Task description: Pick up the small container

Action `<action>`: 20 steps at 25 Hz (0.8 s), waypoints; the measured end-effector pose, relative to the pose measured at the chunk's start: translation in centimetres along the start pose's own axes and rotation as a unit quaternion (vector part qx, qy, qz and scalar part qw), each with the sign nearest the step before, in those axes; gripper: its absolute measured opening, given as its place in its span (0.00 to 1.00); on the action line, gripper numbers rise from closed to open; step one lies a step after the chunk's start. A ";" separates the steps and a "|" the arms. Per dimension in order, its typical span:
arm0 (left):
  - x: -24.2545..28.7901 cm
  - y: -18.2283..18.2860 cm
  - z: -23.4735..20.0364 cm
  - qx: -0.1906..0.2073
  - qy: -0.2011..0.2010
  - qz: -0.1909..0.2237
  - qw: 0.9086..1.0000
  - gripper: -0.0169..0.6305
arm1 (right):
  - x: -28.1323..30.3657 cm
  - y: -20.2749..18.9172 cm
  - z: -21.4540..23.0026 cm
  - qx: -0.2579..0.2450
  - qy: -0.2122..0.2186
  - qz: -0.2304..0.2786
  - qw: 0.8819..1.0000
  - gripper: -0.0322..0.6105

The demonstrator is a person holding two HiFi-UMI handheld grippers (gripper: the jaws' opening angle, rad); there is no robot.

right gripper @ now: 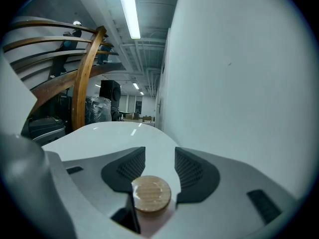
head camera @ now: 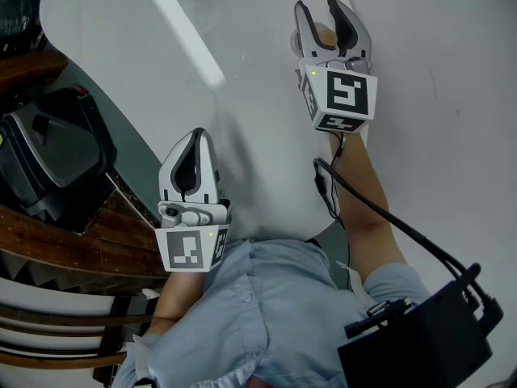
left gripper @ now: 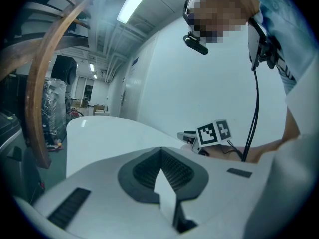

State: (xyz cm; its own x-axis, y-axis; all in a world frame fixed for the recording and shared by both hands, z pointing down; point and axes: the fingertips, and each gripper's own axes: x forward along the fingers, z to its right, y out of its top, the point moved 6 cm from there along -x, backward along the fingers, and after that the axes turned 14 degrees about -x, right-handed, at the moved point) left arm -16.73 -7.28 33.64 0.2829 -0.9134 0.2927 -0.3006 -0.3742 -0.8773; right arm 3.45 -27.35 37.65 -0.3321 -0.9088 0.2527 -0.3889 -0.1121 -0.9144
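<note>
The small container [head camera: 327,37] is a round pot with a pale wooden lid [right gripper: 151,193]. It sits between the fingers of my right gripper [head camera: 318,6] at the far side of the white table [head camera: 121,47]. In the right gripper view [right gripper: 159,151] the lid lies deep between the two dark ribbed pads, whose inner edges rest against its sides. My left gripper [head camera: 196,133] hovers nearer the person's body at the table's left edge, its jaws pressed together with nothing in them [left gripper: 161,151]. The left gripper view also catches the right gripper's marker cube [left gripper: 214,132].
A curved wooden chair frame [head camera: 48,233] and a black machine [head camera: 48,152] stand left of the table. A black box [head camera: 420,338] with a cable [head camera: 380,208] hangs by the person's right arm. A white wall [right gripper: 249,59] runs along the table's right side.
</note>
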 end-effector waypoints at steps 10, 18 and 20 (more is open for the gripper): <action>0.0 0.0 0.0 -0.001 0.001 0.002 1.000 0.03 | 0.1 0.0 -0.2 -0.025 -0.005 -0.006 1.000 0.25; 0.0 0.3 -0.2 -0.001 0.006 0.009 1.000 0.02 | 0.0 0.2 -0.5 -0.057 -0.016 -0.011 0.998 0.13; 0.0 0.3 -0.1 0.000 0.006 0.010 1.000 0.02 | -0.1 0.2 -0.4 -0.057 -0.021 -0.009 0.998 0.10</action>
State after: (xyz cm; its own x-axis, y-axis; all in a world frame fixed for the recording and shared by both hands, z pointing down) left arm -16.92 -7.45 33.44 0.2665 -0.9227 0.2787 -0.3059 -0.3551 -0.8834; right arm 3.10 -27.12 37.58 -0.2887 -0.9235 0.2527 -0.4897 -0.0844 -0.8678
